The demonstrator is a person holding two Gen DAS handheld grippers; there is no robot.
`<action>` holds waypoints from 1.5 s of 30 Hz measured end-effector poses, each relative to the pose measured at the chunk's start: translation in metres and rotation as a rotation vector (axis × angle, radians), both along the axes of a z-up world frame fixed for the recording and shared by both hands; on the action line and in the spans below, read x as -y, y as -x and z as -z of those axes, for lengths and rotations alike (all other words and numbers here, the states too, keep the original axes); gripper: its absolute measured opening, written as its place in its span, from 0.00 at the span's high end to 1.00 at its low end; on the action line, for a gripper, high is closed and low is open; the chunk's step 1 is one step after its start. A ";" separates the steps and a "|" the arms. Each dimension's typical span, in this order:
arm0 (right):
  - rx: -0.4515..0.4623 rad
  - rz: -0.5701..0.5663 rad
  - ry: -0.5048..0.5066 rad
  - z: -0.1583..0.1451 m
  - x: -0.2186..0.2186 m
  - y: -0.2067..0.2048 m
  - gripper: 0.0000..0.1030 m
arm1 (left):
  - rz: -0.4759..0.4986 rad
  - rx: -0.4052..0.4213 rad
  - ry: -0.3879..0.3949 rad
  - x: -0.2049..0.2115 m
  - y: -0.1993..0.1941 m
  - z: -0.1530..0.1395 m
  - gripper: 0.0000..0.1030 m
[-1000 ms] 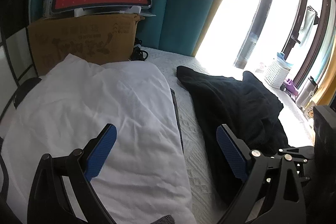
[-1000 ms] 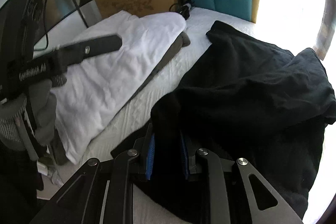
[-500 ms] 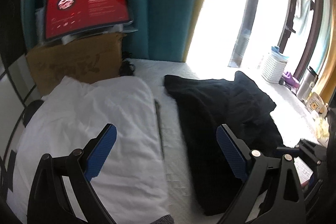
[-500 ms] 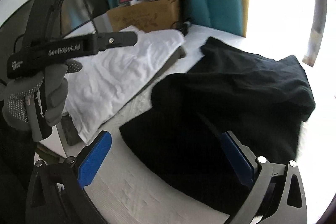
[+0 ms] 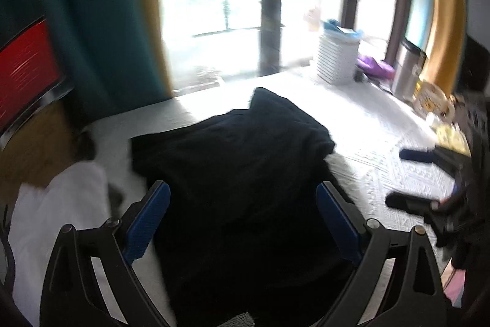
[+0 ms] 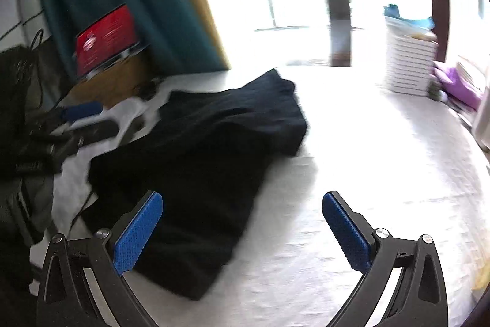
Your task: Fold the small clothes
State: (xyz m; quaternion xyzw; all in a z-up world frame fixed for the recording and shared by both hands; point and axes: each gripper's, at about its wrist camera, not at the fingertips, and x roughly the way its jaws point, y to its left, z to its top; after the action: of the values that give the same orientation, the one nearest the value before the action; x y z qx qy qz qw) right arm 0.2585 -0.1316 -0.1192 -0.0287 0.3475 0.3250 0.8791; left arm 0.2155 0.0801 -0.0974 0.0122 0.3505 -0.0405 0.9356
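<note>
Left tool [image 5: 243,218] spread wide, empty, above black garment [image 5: 232,161]; right tool [image 6: 242,227] spread wide, empty.

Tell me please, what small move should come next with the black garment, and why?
Probably bring the right gripper down to the free edge of the black garment and pinch it there. Both grippers are open and hold nothing. The garment lies loosely folded on the white bed cover, and the left gripper hovers above its middle.

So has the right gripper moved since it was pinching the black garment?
Yes. The right gripper is open and has swung right, off the black garment, toward the white basket.
</note>
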 end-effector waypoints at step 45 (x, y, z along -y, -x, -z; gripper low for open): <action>-0.103 -0.007 0.016 0.024 -0.044 -0.072 0.00 | -0.269 -0.131 0.216 -0.165 -0.093 0.055 0.55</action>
State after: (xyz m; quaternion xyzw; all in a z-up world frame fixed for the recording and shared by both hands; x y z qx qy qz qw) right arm 0.3310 -0.0874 -0.1428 -0.0203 0.3947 0.3263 0.8587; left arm 0.3083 0.2449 -0.1520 -0.1379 0.4030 0.0468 0.9035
